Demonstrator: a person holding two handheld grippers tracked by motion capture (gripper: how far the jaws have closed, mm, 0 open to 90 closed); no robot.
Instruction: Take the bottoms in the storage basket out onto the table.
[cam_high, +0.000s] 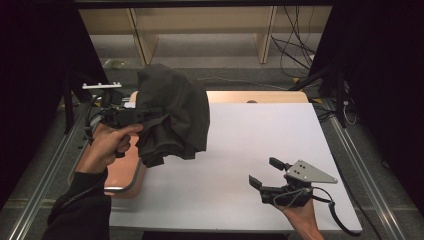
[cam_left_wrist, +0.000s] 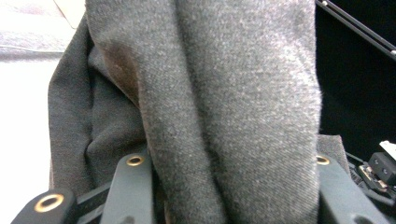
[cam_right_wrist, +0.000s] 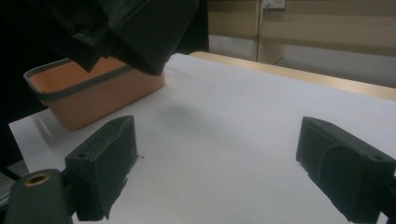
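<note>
A person sat at a white bench (cam_high: 250, 150) with a hand-held tool in each hand. The left tool (cam_high: 150, 116) was raised above the bench's left side, its two black jaws clamped on a bundle of dark grey cloth (cam_high: 172, 112). The cloth hung bunched and folded from the jaws, clear of the bench surface, its lower folds drooping just above the rim of an orange bin (cam_high: 125, 175) that stood at the bench's left edge. In the left gripper view, the cloth (cam_left_wrist: 210, 102) filled the space between the jaws in thick vertical folds, pressed against both of them.

The right tool (cam_high: 267, 174) was held low over the near right part of the bench, well apart from the cloth. Its jaws stood wide apart with nothing between them, and a grey three-cornered plate sat on top of it. In the right gripper view, the right tool (cam_right_wrist: 215, 154) looked across bare white bench (cam_right_wrist: 243, 121) toward the orange bin (cam_right_wrist: 93, 95), which had a grey band around its rim, and the dark cloth (cam_right_wrist: 140, 28) hung over the bin's far end.

The person's left hand (cam_high: 107, 145) gripped the left tool's handle, with a dark sleeve covering the forearm.
</note>
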